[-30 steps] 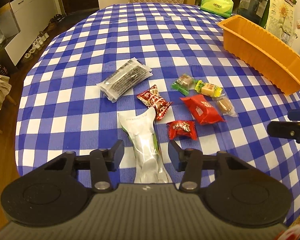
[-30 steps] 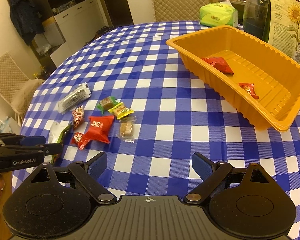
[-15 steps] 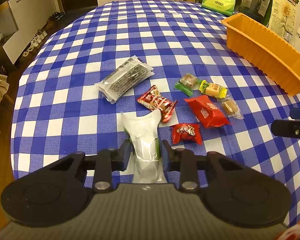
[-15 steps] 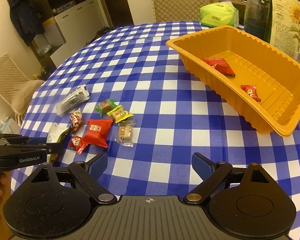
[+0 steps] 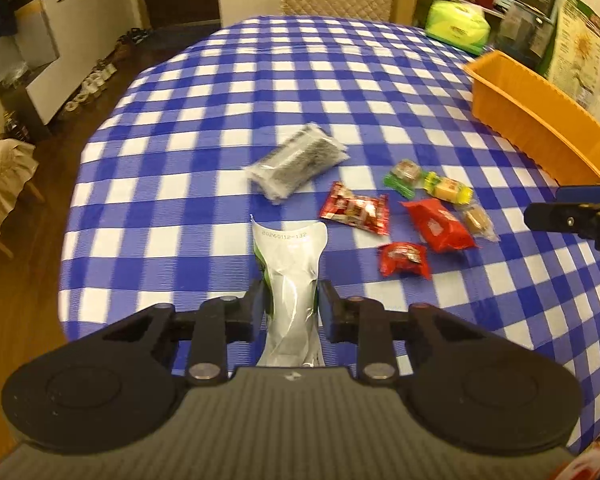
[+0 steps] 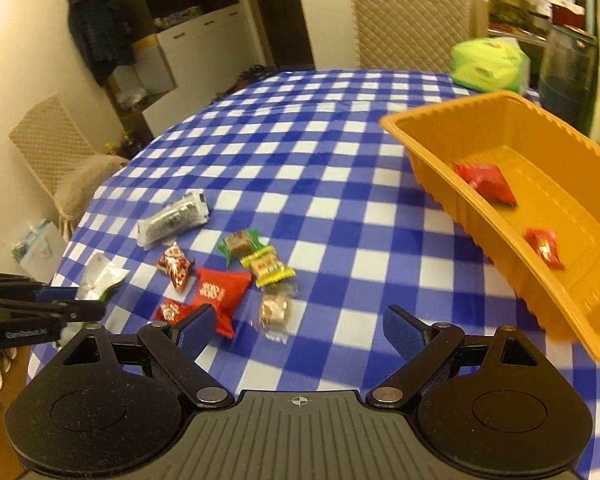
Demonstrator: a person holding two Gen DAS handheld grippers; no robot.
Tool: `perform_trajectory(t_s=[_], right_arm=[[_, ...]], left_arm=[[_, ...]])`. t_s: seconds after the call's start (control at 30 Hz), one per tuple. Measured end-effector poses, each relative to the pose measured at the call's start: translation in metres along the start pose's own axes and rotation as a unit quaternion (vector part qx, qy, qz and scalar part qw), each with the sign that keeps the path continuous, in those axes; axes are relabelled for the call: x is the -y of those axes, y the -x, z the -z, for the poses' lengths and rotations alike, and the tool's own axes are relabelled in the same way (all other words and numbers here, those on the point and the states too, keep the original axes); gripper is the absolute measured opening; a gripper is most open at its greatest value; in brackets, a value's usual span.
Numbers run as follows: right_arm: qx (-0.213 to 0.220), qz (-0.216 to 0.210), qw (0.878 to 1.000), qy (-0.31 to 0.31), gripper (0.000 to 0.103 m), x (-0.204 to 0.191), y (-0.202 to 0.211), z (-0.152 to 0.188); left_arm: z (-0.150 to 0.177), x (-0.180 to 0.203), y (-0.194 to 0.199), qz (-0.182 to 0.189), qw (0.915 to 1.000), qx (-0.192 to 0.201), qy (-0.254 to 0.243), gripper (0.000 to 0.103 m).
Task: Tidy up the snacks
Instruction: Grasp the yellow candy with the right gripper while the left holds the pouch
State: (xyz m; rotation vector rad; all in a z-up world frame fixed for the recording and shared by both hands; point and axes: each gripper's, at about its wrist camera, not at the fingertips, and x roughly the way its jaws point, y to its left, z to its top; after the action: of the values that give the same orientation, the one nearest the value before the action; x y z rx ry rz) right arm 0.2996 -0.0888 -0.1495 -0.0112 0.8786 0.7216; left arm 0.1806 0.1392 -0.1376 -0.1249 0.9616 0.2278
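Flanking red packets, orange tray

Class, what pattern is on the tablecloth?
The tablecloth has a blue-and-white check, which shows best in the right wrist view.

glossy ribbed orange plastic tray, woven checked cloth tablecloth, shiny crinkled foil wrappers

A white-and-green snack pouch is raised off the counter, clamped in the left tool. Loose wrapped candies lie to the right; two red packets sit inside the orange tray.
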Motion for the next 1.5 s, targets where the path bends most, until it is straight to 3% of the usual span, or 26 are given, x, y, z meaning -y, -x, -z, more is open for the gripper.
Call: perform_trajectory(t_s=[0.1, 0.27, 0.6, 0.77, 1.1, 1.5], right_arm=[[0.001, -0.008, 1.0, 0.018, 0.09, 0.0, -0.006, -0.005], [0.0, -0.019, 0.999, 0.042, 0.079, -0.003, -0.018, -0.015], [-0.027, -0.039, 0.993, 0.109, 0.044, -0.014, -0.052, -0.03], [-0.036, -0.04, 0.99, 0.133, 0.042, -0.019, -0.067, -0.035], [-0.064, -0.037, 0.986, 0.151, 0.025, -0.022, -0.091, -0.035], [-0.043, -0.027, 0.991, 0.121, 0.02, -0.017, -0.077, -0.033]], left_arm=[[-0.001, -0.012, 0.006, -0.014, 0.9998, 0.006, 0.017, 0.026], [-0.002, -0.033, 0.015, -0.036, 0.9983, 0.015, 0.043, 0.026], [-0.001, -0.066, 0.024, -0.073, 0.994, 0.018, 0.079, 0.026], [0.003, -0.075, 0.026, -0.082, 0.9926, 0.015, 0.088, 0.026], [0.007, -0.086, 0.027, -0.092, 0.9908, 0.01, 0.099, 0.026], [-0.002, -0.079, 0.024, -0.085, 0.9926, 0.014, 0.085, 0.026]])
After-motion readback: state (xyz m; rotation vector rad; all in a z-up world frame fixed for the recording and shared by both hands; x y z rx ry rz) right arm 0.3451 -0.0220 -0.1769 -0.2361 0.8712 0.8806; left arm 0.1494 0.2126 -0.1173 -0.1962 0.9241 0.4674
